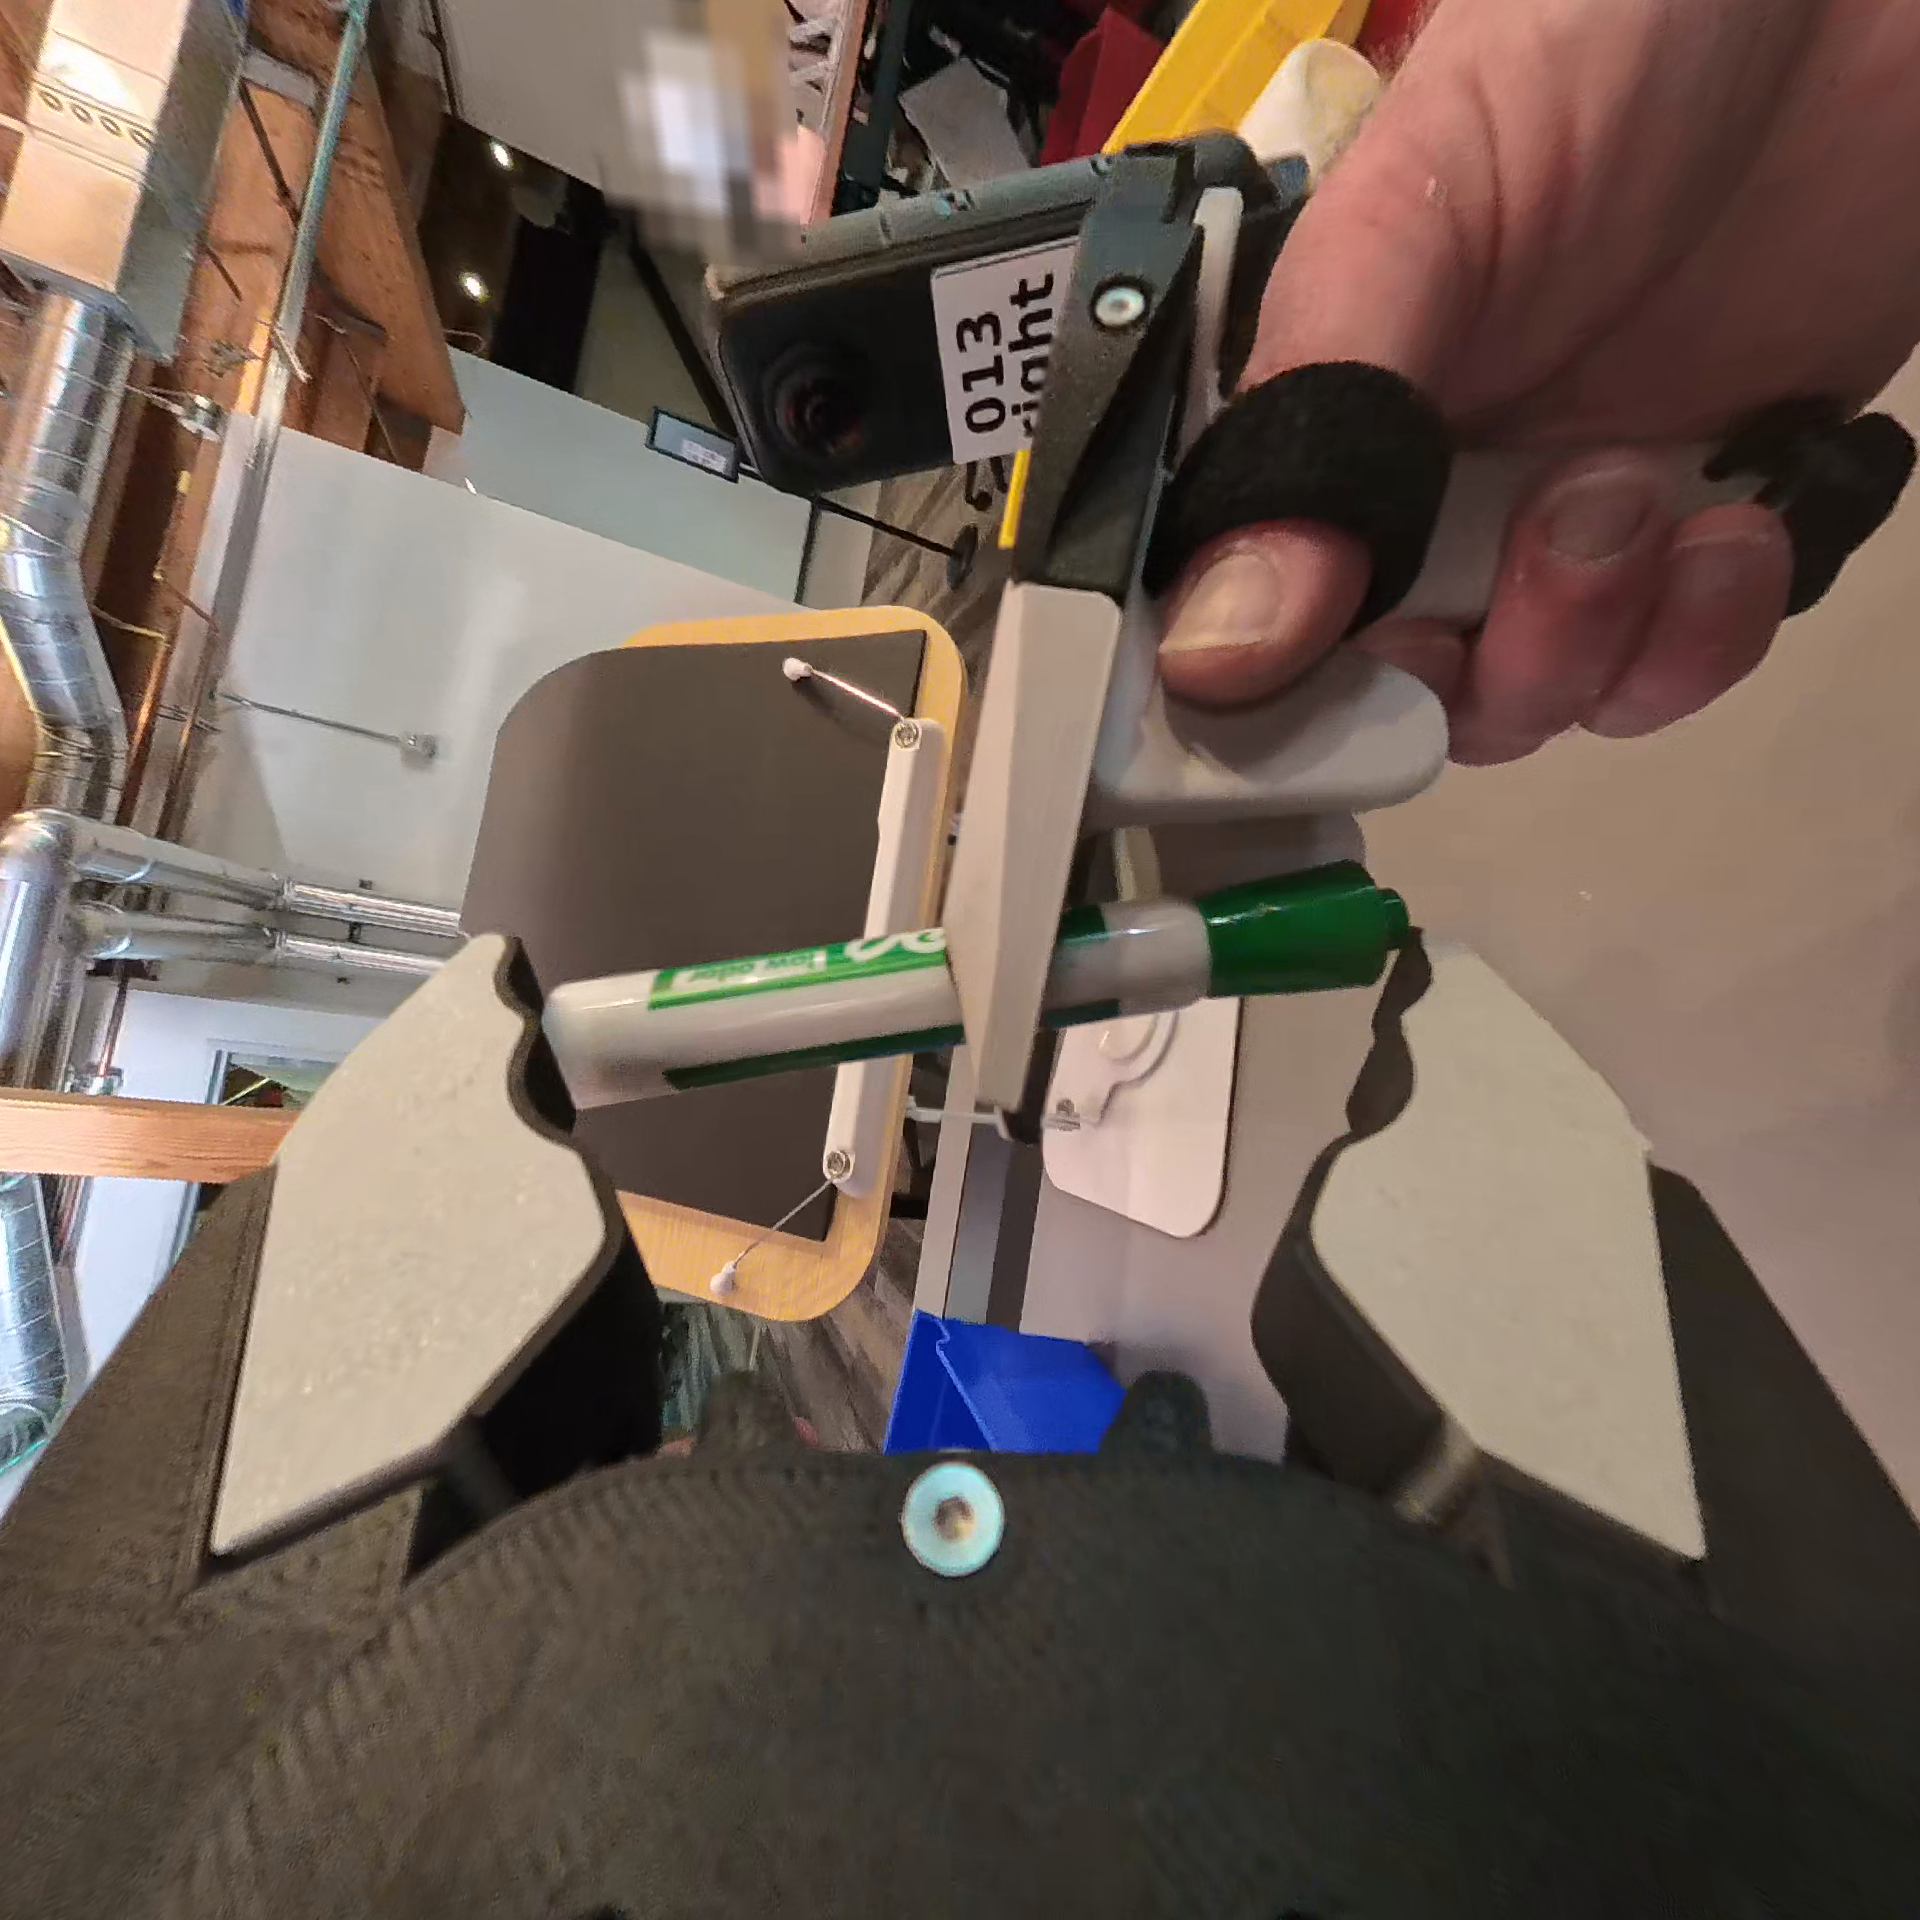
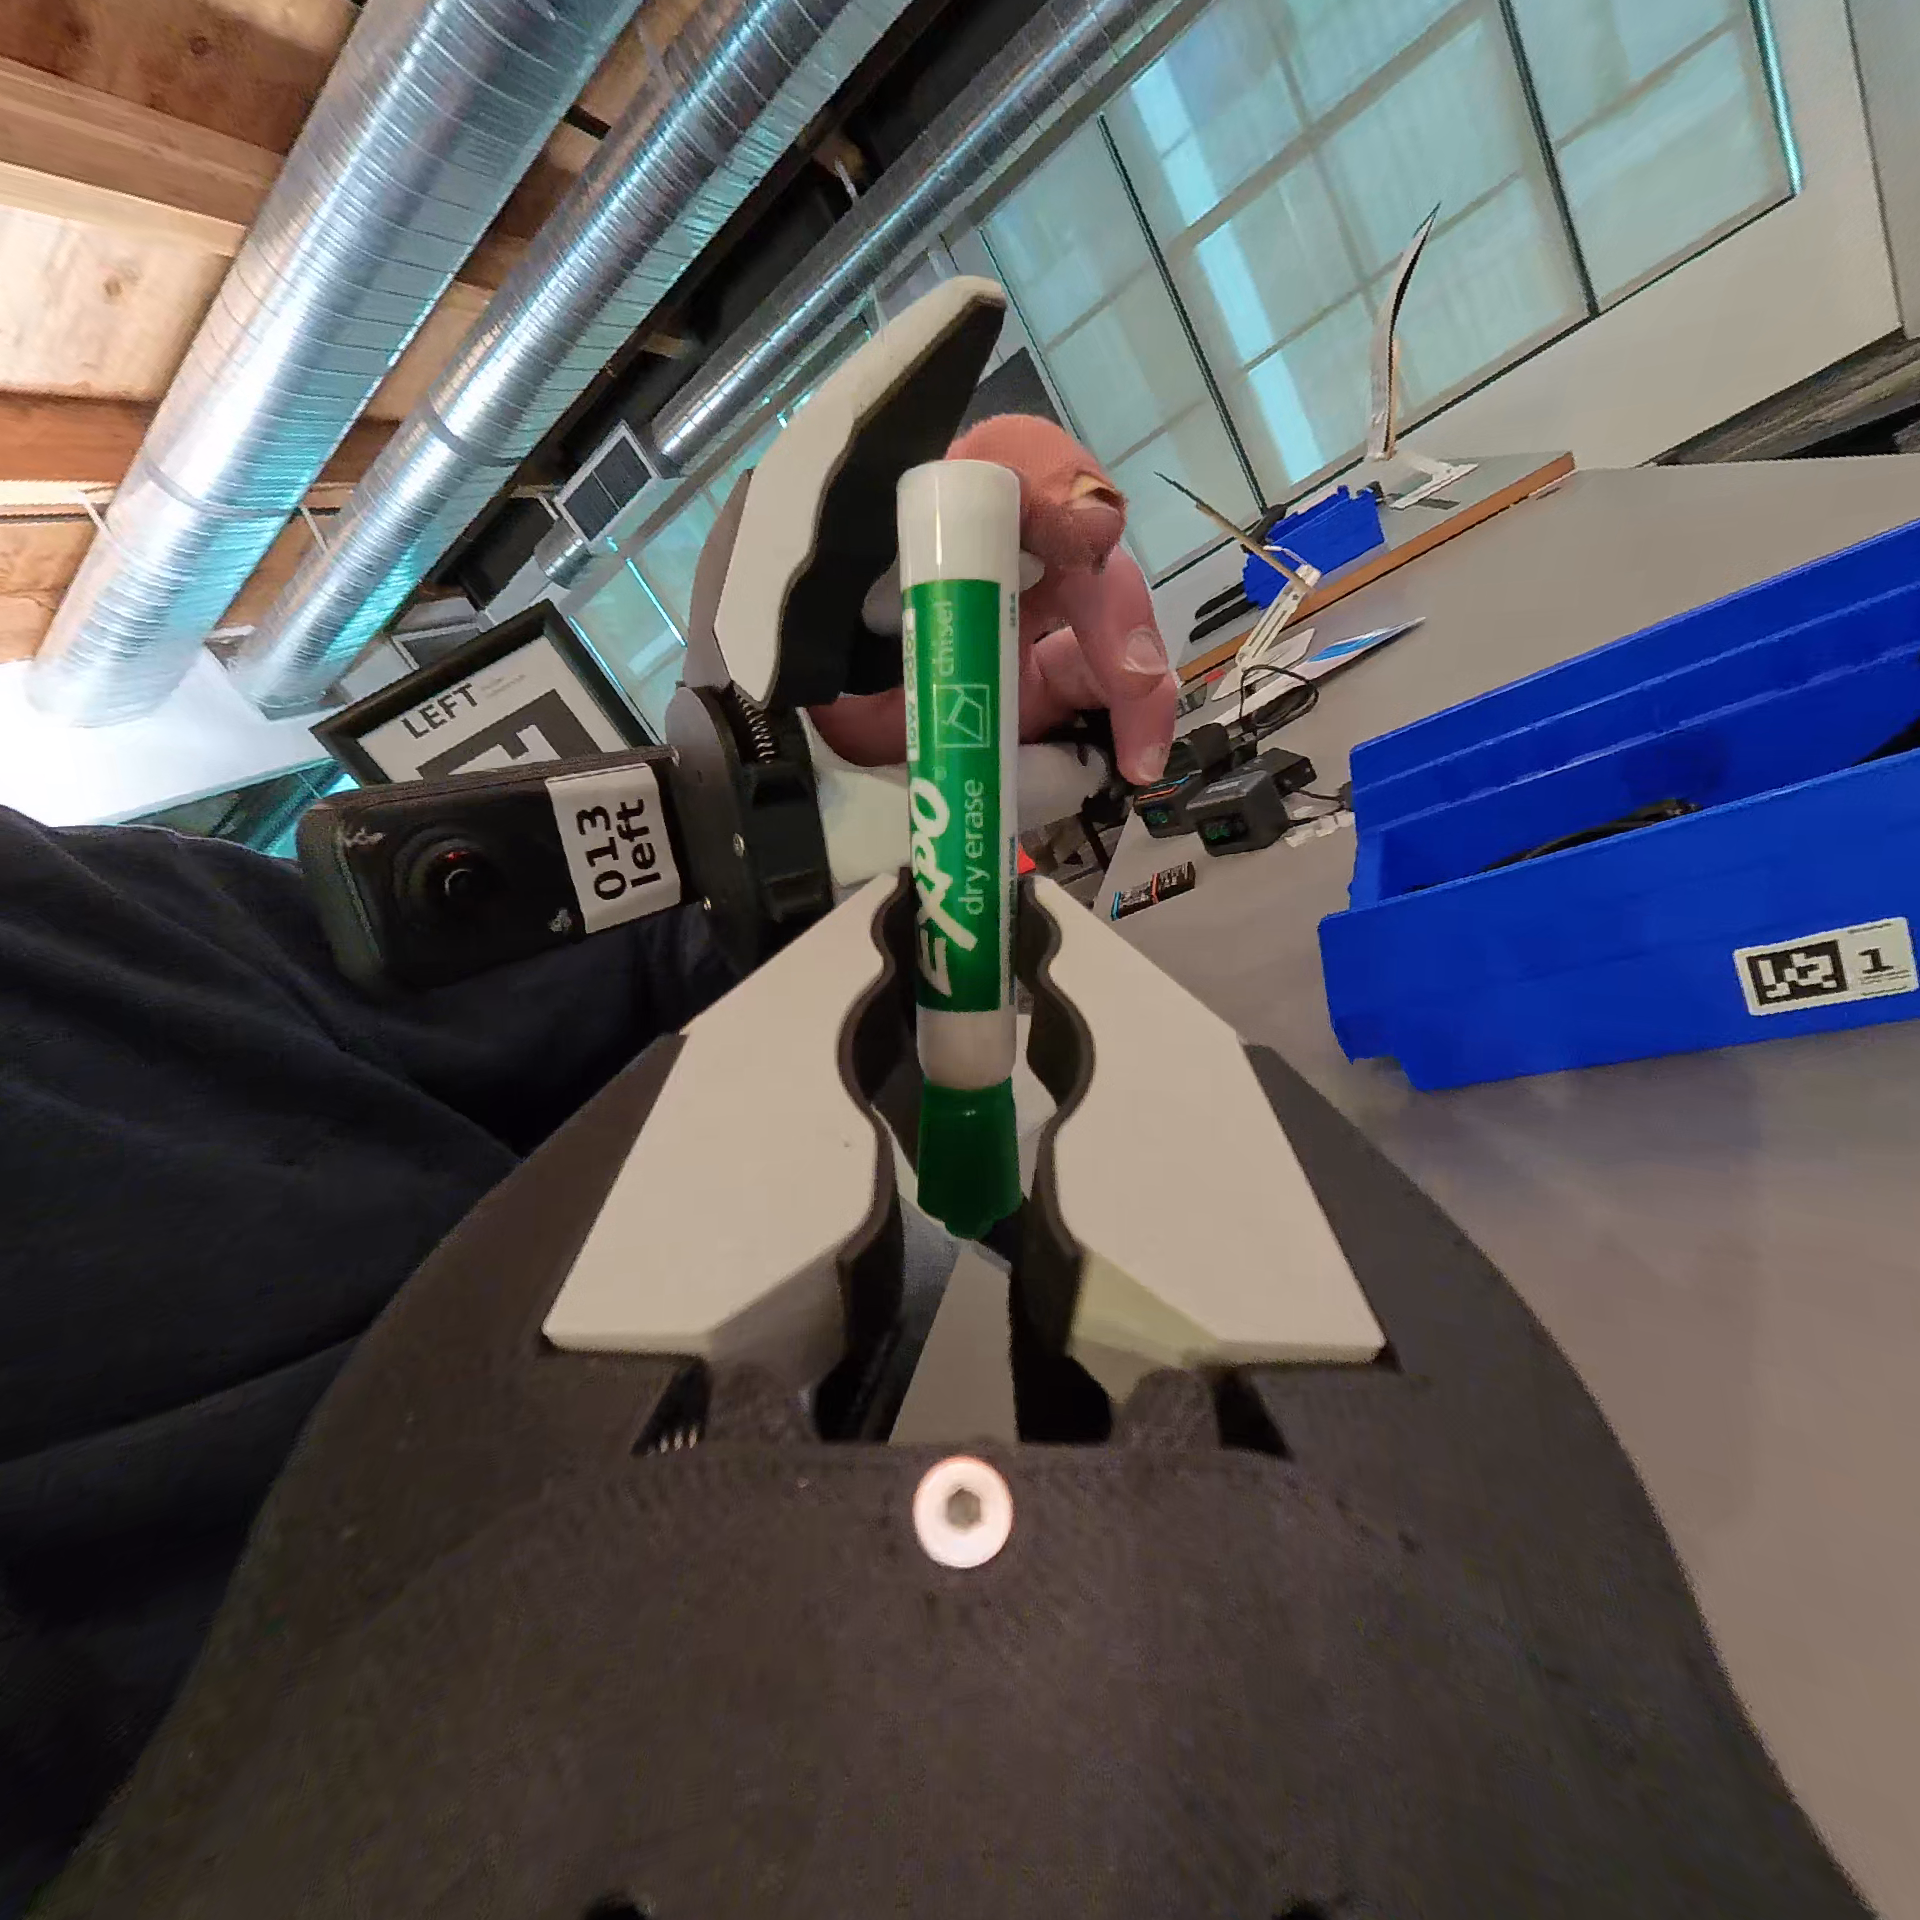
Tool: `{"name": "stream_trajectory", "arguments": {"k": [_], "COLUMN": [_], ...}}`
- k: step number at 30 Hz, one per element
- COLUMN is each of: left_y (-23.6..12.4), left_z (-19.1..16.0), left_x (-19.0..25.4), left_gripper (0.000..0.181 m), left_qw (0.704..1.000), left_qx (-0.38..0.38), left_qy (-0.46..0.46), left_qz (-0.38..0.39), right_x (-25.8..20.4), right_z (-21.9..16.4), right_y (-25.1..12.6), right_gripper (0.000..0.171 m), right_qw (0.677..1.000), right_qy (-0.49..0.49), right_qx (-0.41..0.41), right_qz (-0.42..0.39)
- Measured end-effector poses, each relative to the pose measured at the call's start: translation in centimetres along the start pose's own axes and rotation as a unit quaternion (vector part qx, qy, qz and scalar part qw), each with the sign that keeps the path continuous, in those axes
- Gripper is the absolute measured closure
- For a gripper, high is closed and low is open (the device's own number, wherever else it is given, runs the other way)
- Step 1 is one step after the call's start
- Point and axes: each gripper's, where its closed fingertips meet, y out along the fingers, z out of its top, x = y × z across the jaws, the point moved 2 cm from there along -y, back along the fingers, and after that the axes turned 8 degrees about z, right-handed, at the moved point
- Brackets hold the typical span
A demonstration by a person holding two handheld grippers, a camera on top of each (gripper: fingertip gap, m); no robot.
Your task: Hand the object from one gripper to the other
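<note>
My right gripper (image 2: 961, 961) pinches a green marker (image 2: 961, 831) mid-barrel, up in the air. My left gripper (image 1: 961, 997) gapes wide around its ends, not clamping. Releasing right too soon could drop it onto the surface (image 2: 1558, 1299).

Out past my right gripper, the grey bench (image 2: 1558, 1299) runs off toward the windows. A big blue bin (image 2: 1621, 862) sits on it close by, at the near right, with a small white tag on its front wall. Further along the middle I see a cluster of small black devices (image 2: 1226, 800) with cables lying on the surface. Toward the far edge there's a second, smaller blue bin (image 2: 1320, 545), and near it some flat papers (image 2: 1340, 644) resting on the bench.
</note>
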Motion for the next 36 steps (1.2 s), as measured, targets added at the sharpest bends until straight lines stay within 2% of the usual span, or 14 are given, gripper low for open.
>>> {"name": "stream_trajectory", "arguments": {"k": [7, 15, 19, 23, 26, 31, 33, 36], "left_y": [0.2, 0.1, -0.2, -0.5, -0.8, -1.2, -1.4, -1.5], "left_z": [0.4, 0.1, 0.0, -0.2, -0.3, 0.0, 0.3, 1.5], "left_x": [0.0, -0.1, -0.4, -0.8, -1.1, -1.7, -1.7, -2.3], "left_gripper": [0.039, 0.039, 0.039, 0.039, 0.039, 0.039, 0.039, 0.039], "left_qw": [1.000, 1.000, 0.999, 0.993, 0.979, 0.934, 0.907, 0.849], "left_qx": [0.009, -0.009, -0.021, -0.031, -0.031, -0.021, -0.020, 0.004], "left_qy": [-0.002, 0.019, 0.002, -0.069, -0.151, -0.291, -0.345, -0.444], "left_qz": [0.011, -0.023, -0.046, -0.091, -0.135, -0.206, -0.241, -0.286], "right_x": [-0.2, 0.0, 0.1, -0.5, -1.9, -3.0, -2.5, -1.6], "right_z": [0.1, 0.1, 0.3, 1.7, 3.0, 3.9, 3.9, 3.3], "right_y": [-0.4, -0.1, -0.1, -1.2, -2.1, -3.2, -3.5, -3.6], "right_gripper": [0.155, 0.153, 0.126, 0.101, 0.083, 0.074, 0.073, 0.074], "right_qw": [1.000, 1.000, 0.998, 0.985, 0.965, 0.918, 0.882, 0.817], "right_qy": [0.013, -0.010, -0.058, -0.159, -0.245, -0.362, -0.417, -0.494], "right_qx": [0.023, 0.008, -0.020, -0.035, -0.049, -0.113, -0.157, -0.219], "right_qz": [0.008, 0.001, -0.028, -0.065, -0.083, -0.120, -0.156, -0.200]}}
